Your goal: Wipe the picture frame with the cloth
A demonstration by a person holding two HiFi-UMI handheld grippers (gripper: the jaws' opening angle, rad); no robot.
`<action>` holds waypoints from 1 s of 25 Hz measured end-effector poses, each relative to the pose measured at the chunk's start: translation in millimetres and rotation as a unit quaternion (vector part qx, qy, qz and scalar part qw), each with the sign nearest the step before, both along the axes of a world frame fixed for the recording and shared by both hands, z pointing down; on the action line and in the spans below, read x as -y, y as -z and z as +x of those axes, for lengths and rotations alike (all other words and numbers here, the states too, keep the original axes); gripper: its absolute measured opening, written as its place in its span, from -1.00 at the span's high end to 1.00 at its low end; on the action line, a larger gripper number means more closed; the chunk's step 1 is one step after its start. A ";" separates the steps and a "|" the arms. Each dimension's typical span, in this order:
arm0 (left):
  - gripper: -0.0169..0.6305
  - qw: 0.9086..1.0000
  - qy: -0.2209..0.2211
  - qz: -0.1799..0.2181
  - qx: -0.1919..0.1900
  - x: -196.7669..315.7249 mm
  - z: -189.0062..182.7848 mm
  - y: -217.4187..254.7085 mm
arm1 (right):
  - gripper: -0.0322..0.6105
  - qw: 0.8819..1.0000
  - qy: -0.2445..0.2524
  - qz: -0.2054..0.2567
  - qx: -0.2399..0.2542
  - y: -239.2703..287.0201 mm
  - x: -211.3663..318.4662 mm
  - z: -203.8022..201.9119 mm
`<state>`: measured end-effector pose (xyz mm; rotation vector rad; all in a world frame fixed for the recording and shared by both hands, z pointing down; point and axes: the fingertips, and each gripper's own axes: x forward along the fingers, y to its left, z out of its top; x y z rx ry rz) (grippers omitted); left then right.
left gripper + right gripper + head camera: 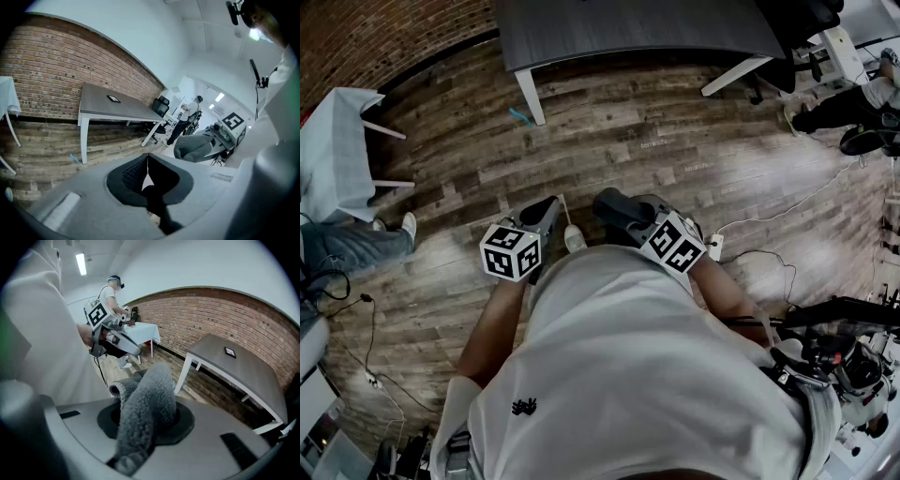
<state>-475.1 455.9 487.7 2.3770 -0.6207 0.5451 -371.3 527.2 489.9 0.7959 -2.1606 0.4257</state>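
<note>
Grey fleecy cloth (145, 399) soft, light, pinched by right gripper (146, 425); left gripper (148, 174) pressed together, empty. Picture frame (229, 352) likely light, slides: steady edge.

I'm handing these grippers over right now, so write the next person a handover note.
Left gripper: jaws shut, nothing between them.
Right gripper: jaws shut on the grey cloth.
Picture frame: lying flat on the grey table, across the wooden floor from you, likely out of reach from here.
Done: cloth is in hand.
Left: walk to the table and wipe the frame; no sign it has been wiped.
</note>
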 end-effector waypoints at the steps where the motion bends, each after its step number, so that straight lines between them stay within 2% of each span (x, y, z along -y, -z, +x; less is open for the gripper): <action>1: 0.91 1.000 -0.001 -0.002 0.003 5.7 5.6 -3.7 | 0.63 1.000 -0.001 -0.002 0.000 -2.9 4.9 8.2; 5: 0.91 1.000 0.002 -0.006 0.015 35.2 33.9 -14.0 | 0.63 1.000 -0.009 -0.001 0.004 -10.8 34.7 47.7; 9: 0.91 0.999 0.006 -0.002 0.034 77.6 74.8 -12.8 | 0.63 1.000 -0.016 0.013 0.016 -9.0 85.6 93.3; 14: 0.91 0.998 -0.008 0.025 0.049 139.6 154.1 9.3 | 0.63 0.998 -0.037 0.036 0.031 0.3 152.2 166.2; 18: 0.91 0.997 0.006 0.040 0.064 193.5 204.4 24.1 | 0.62 0.995 -0.058 0.039 0.065 7.9 191.0 220.5; 25: 0.89 0.998 0.039 -0.010 0.048 266.2 264.4 18.6 | 0.62 0.993 -0.087 0.012 0.085 -9.4 222.6 295.9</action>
